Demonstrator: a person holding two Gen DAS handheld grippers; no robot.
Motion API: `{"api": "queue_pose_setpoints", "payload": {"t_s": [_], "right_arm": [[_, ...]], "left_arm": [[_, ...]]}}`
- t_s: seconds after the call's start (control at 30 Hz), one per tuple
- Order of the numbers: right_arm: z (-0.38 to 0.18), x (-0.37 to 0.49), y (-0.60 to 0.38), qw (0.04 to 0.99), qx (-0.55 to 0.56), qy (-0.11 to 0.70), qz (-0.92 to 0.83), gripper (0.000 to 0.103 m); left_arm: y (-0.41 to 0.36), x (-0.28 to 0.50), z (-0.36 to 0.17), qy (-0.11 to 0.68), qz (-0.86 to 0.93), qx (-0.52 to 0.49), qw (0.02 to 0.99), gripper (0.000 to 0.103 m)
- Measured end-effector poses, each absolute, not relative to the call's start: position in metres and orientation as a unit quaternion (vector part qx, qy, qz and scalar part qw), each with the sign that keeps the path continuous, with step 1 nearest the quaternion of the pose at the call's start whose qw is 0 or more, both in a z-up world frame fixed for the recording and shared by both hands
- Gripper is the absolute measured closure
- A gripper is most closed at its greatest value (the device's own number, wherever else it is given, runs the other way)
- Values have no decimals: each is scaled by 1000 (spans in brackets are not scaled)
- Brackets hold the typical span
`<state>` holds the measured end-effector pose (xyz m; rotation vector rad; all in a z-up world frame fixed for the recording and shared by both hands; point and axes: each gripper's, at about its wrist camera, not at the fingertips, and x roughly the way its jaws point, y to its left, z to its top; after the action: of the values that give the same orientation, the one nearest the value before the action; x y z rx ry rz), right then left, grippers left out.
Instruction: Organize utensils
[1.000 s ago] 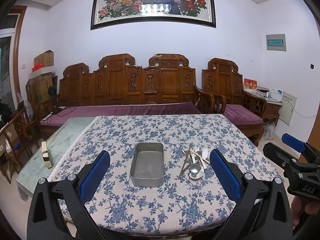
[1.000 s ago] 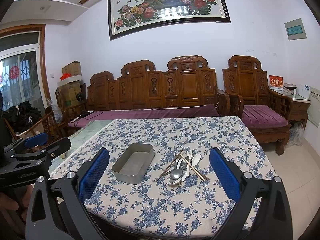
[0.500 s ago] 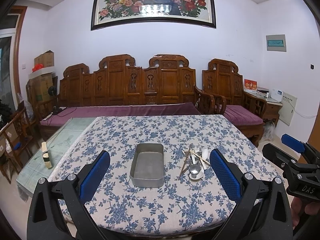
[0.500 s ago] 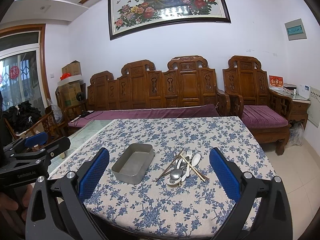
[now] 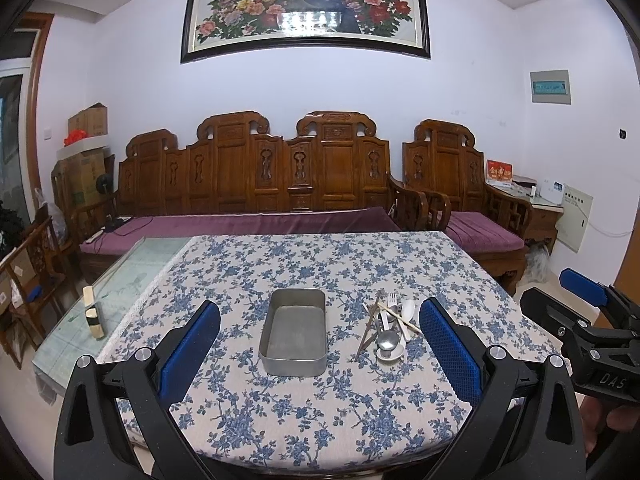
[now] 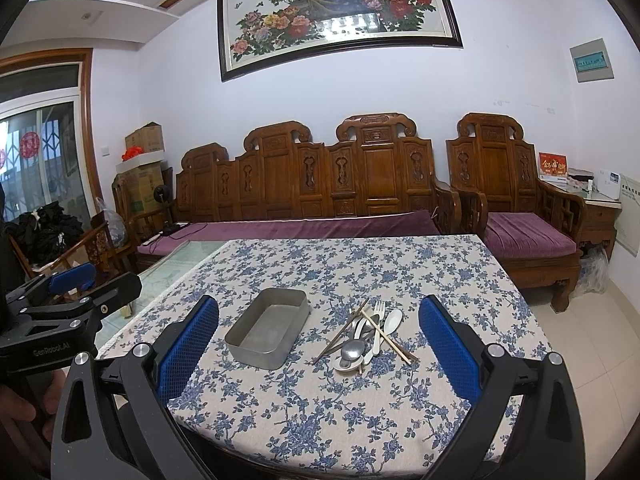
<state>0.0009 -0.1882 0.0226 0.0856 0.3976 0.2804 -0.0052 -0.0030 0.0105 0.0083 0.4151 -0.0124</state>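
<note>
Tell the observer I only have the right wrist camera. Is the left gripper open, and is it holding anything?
Observer: Its own camera shows the left gripper wide open, with nothing between its blue pads.
Operator: What is behind that gripper, on the glass?
Observer: A small cream block with a dark band stands upright on the bare glass, beside the tablecloth's edge.
Operator: Where does my right gripper sit from that side?
Observer: The right gripper is off the table's right side, well short of the utensil pile and touching nothing.
</note>
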Motion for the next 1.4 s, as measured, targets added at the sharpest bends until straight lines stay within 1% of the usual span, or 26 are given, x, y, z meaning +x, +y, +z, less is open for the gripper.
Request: {"api": "queue_pose_setpoints", "payload": {"t_s": [0.77, 0.93, 1.2, 1.4], "right_arm": [[22, 1, -188, 970, 42, 196, 139, 2], [32, -2, -181, 968, 43, 202, 144, 2], [6, 19, -191, 963, 36, 218, 158, 3], [-14, 41, -196, 957, 17, 238, 167, 11]], "left_arm": [[-6, -6, 10, 208, -9, 6, 978, 6], [-5, -3, 6, 216, -10, 5, 976, 6], [1, 17, -18, 249, -19, 4, 968, 6], [0, 41, -43, 280, -38, 2, 959, 6]]}}
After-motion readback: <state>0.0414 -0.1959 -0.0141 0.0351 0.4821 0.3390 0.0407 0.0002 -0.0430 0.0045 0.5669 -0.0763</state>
